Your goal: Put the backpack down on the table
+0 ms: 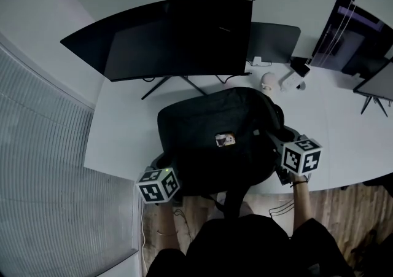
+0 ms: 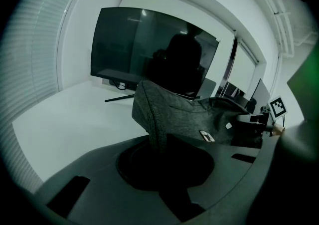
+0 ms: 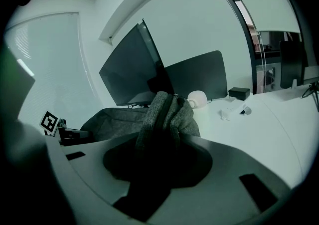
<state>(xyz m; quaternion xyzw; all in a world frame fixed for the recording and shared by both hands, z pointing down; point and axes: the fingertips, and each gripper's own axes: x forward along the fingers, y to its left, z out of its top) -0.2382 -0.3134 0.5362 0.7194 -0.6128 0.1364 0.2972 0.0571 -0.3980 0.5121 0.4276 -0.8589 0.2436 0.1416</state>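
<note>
A dark grey backpack (image 1: 215, 140) with a small light label (image 1: 225, 140) hangs over the front part of the white table (image 1: 123, 122). I cannot tell whether its base touches the tabletop. My left gripper (image 1: 164, 174) is shut on the pack's left edge, and a fold of fabric (image 2: 154, 119) runs down into its jaws. My right gripper (image 1: 284, 147) is shut on the right side, with a bunched fold (image 3: 162, 114) between its jaws. The fabric hides the fingertips of both.
A wide curved monitor (image 1: 172, 33) stands behind the pack, with a dark panel (image 1: 273, 39) to its right. A white rounded object (image 1: 269, 80) and a small black box (image 1: 299, 66) lie far right. Blinds (image 1: 43, 165) line the left, wooden floor (image 1: 344, 199) the near side.
</note>
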